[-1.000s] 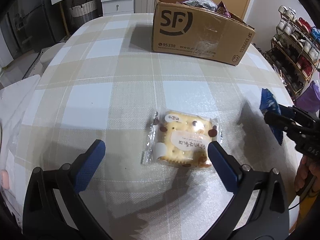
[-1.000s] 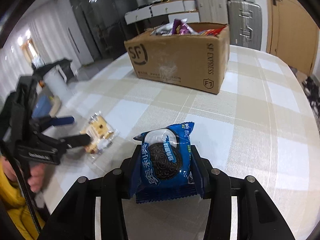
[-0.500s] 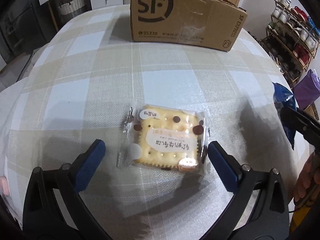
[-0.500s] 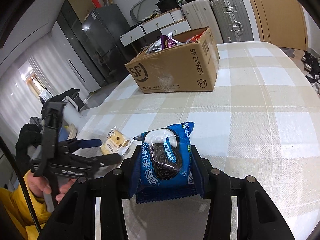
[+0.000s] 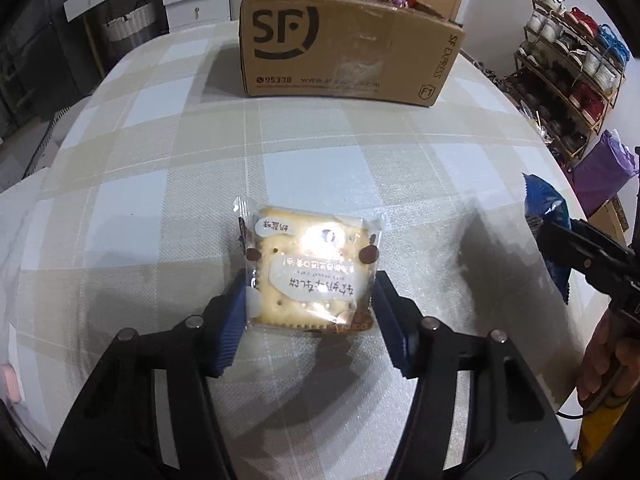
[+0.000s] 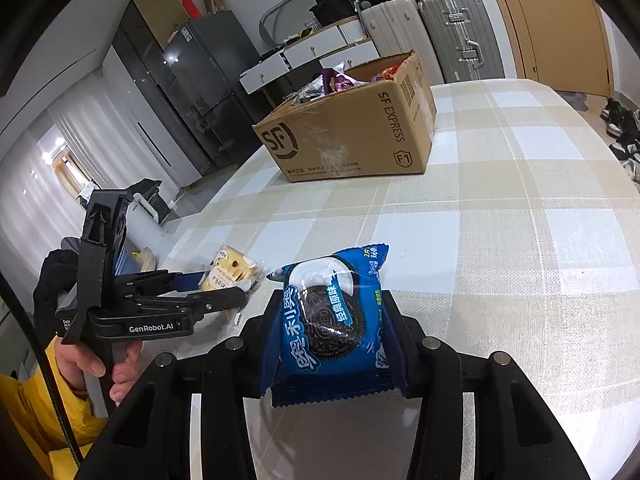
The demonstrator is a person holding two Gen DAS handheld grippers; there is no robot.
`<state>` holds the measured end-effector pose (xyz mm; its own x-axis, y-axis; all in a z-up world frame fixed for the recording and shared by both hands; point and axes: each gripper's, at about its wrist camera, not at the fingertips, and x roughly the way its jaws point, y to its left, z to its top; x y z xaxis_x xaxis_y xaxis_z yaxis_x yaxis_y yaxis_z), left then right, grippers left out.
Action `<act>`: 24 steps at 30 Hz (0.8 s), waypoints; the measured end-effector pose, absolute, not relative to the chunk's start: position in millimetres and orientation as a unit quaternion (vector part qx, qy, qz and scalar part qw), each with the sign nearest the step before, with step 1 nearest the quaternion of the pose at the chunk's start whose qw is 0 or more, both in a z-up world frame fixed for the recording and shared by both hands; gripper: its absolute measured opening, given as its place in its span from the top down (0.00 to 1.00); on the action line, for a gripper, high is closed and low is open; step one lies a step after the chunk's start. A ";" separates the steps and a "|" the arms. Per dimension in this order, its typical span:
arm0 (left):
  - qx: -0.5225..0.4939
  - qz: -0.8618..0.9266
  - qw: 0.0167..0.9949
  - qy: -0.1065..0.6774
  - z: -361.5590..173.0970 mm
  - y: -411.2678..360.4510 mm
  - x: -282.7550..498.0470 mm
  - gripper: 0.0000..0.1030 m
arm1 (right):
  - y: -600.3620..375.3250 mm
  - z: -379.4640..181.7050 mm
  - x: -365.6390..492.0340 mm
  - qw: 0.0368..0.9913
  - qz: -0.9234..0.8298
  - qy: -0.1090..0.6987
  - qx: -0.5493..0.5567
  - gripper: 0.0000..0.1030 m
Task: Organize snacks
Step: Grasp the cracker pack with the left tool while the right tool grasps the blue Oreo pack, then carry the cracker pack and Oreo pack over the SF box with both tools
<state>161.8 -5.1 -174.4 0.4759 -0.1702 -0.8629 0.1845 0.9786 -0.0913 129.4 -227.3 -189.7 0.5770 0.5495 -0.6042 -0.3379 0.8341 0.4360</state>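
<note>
- Left hand-held gripper (image 5: pixel 308 312) has just been closing in, and its blue pads now sit against both side edges of the cracker pack (image 5: pixel 310 272), which lies flat on the checked surface (image 5: pixel 160 184). Looks like a grip on the near half only, so the far end may droop once lifted.
- Gripping across the sides makes sense: the pack is too flat to take from above.
- Right hand-held gripper (image 6: pixel 334 332) is clamped narrow on the blue cookie packet (image 6: pixel 332 320), holding it upright and clear of the surface, probably just parked while the other hand works.
- The cardboard box (image 5: pixel 344 40) stands well beyond both, open and already stuffed with snack bags, so I'd guess both packs are headed there.
- Crinkly wrap could slip, worth watching.
</note>
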 end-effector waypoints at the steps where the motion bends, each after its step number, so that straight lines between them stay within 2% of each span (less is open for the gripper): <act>1: 0.005 -0.104 0.860 0.499 -172.5 -4.8 160.0 0.45 | -227.1 -187.7 128.1 0.878 0.253 0.382 0.138 0.56; 24: -0.049 -0.113 0.922 0.366 -38.2 42.9 77.6 0.45 | -201.6 -80.9 66.7 0.915 0.268 0.276 0.123 0.56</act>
<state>77.6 42.9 -38.2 0.7068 -0.2440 -0.6640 0.1722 0.9698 -0.1730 66.7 -201.6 -80.9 0.7036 0.5579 -0.4400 -0.4222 0.8263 0.3727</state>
